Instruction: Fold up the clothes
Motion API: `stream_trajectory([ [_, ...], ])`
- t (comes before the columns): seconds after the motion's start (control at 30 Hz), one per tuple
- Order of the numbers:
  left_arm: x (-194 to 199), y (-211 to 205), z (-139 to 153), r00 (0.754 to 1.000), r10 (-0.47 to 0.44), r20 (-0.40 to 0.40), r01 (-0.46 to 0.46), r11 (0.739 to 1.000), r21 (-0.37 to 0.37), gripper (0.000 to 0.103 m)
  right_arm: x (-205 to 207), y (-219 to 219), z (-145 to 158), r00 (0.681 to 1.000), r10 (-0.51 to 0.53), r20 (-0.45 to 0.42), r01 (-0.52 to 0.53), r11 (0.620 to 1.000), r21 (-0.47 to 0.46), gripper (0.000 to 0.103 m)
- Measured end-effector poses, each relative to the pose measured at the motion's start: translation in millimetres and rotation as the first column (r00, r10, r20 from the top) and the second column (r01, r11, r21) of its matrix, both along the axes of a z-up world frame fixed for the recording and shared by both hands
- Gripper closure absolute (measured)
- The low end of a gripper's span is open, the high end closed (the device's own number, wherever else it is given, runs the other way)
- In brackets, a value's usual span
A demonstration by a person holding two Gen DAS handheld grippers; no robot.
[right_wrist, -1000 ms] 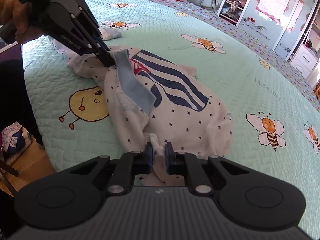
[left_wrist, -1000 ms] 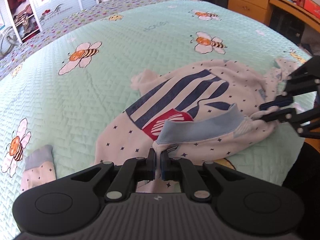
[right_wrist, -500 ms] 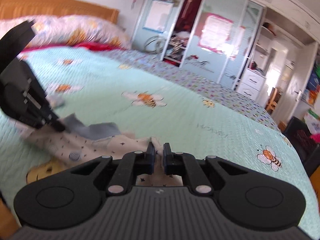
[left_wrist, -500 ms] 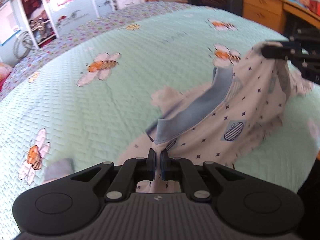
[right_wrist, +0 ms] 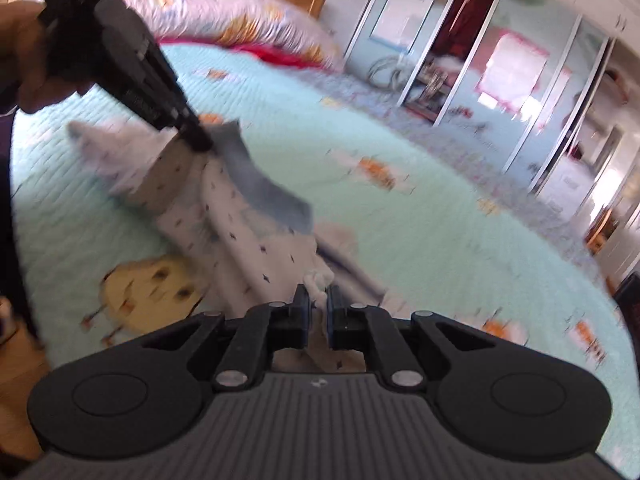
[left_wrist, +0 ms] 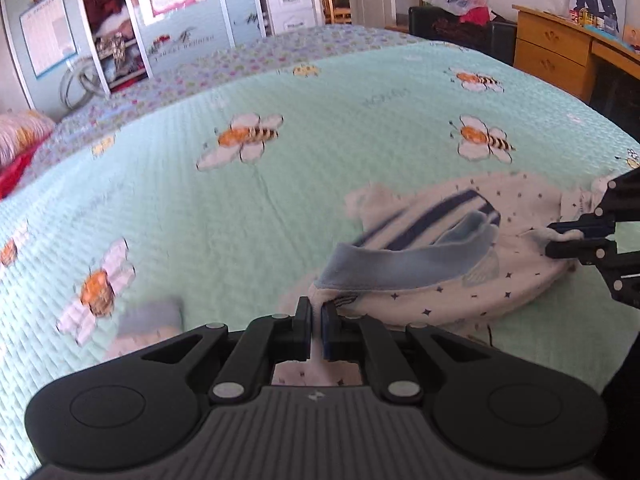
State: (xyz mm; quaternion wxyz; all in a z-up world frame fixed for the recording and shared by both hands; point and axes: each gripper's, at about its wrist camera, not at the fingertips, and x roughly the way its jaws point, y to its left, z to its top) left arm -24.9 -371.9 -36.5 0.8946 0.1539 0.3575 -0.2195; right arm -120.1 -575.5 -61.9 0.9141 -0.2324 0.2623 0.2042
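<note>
A small white child's garment [left_wrist: 448, 280] with dark dots, navy stripes and a light blue band [left_wrist: 404, 264] lies near the bed's edge, partly lifted. My left gripper [left_wrist: 316, 312] is shut on one end of the garment's hem beside the blue band. In the same view my right gripper [left_wrist: 560, 242] pinches the other end at the far right. The right wrist view, blurred, shows my right gripper [right_wrist: 317, 300] shut on a bunch of the garment [right_wrist: 240, 236], and my left gripper [right_wrist: 196, 140] holding its far end, with a hand [right_wrist: 24, 64] on that tool.
The bed carries a mint quilt [left_wrist: 280, 184] printed with bees. A small folded piece [left_wrist: 148, 320] lies at the lower left. Pillows [right_wrist: 240, 28] and a headboard are at one end, wardrobes [left_wrist: 120, 40] beyond the bed, a wooden desk [left_wrist: 560, 52] at the right.
Both grippers raised the garment off the quilt half a second ago and have now come back down, so it rests on the bed again, its blue band still raised between them. Both stay shut.
</note>
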Motion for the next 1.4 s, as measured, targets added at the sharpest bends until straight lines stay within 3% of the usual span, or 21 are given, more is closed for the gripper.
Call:
stream_trajectory([
  [0.13, -24.2, 0.2, -3.9, 0.999, -0.039, -0.007, 0.038, 0.999, -0.025, 0.099, -13.5, -3.2, 1.5, 0.997, -0.079, -0.02, 0.079, 0.996, 0.033, 0.095],
  [0.23, -48.6, -2.6, 0.7, 0.992, -0.116, 0.047, 0.117, 0.993, -0.017, 0.099, -23.1, 1.4, 8.8, 0.996, -0.091, 0.003, 0.091, 0.995, 0.038, 0.095],
  [0.37, -60.9, -0.4, 3.9, 0.988, -0.15, 0.047, 0.152, 0.988, -0.039, 0.099, -27.0, 0.5, 1.8, 0.993, -0.115, -0.005, 0.115, 0.993, 0.031, 0.095],
  [0.47, -63.3, -0.7, 2.0, 0.988, -0.15, 0.046, 0.151, 0.988, -0.017, 0.099, -30.2, -4.5, 2.5, 0.989, -0.15, 0.0, 0.15, 0.986, 0.069, 0.095],
  [0.7, -59.3, 4.1, 7.4, 0.991, -0.118, 0.062, 0.121, 0.992, -0.046, 0.099, -30.5, -25.8, 26.3, 0.963, -0.262, 0.07, 0.239, 0.942, 0.237, 0.095],
  [0.83, -53.2, -1.4, 0.7, 0.993, -0.1, 0.058, 0.102, 0.995, -0.019, 0.099, -19.5, -31.0, 25.1, 0.96, -0.278, 0.03, 0.259, 0.924, 0.28, 0.095],
  [0.93, -36.8, -6.7, 8.6, 0.994, -0.051, 0.099, 0.053, 0.999, -0.013, 0.099, -9.6, -31.4, 40.5, 0.955, -0.285, 0.083, 0.251, 0.924, 0.29, 0.095],
  [1.07, -3.5, -18.8, 59.3, 0.968, 0.006, 0.25, 0.001, 1.0, -0.025, 0.099, 14.6, -35.5, 87.0, 0.926, -0.31, 0.217, 0.236, 0.922, 0.308, 0.095],
  [1.2, 20.3, -28.0, 140.2, 0.908, 0.013, 0.418, 0.012, 0.998, -0.056, 0.099, 38.9, -39.6, 133.6, 0.878, -0.331, 0.347, 0.219, 0.92, 0.324, 0.096],
  [1.3, 26.4, -29.5, 183.8, 0.883, 0.006, 0.468, 0.031, 0.997, -0.071, 0.099, 52.2, -51.6, 178.0, 0.839, -0.367, 0.403, 0.214, 0.902, 0.375, 0.096],
  [1.4, 25.8, -30.7, 208.8, 0.874, 0.005, 0.486, 0.03, 0.997, -0.064, 0.099, 52.7, -62.2, 211.0, 0.828, -0.373, 0.419, 0.191, 0.889, 0.415, 0.1],
])
